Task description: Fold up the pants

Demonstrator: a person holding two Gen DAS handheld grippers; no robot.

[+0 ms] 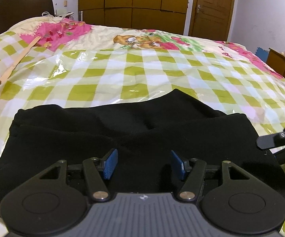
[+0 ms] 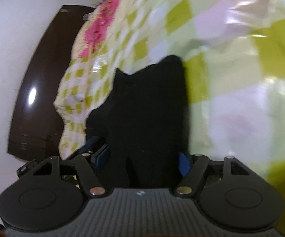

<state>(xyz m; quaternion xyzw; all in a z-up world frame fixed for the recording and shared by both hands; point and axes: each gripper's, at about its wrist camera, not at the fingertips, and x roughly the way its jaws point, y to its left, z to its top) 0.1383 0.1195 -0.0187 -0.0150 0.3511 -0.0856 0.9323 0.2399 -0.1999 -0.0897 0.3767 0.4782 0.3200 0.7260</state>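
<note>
1. My left gripper (image 1: pixel 144 165) points forward and downward over the black pants (image 1: pixel 122 134), jaws apart, and the blue pads (image 1: pixel 110 164) stand clear with dark cloth lying below and between them.
2. My right gripper (image 2: pixel 142 161) is rolled to one side at the pants' edge, and the view is blurred.
3. Its jaws stand apart with a fold of the pants between the pads; whether they press the cloth I cannot tell.
4. From the left wrist view, my right gripper's black fingers reach in at the pants' right edge.
</note>
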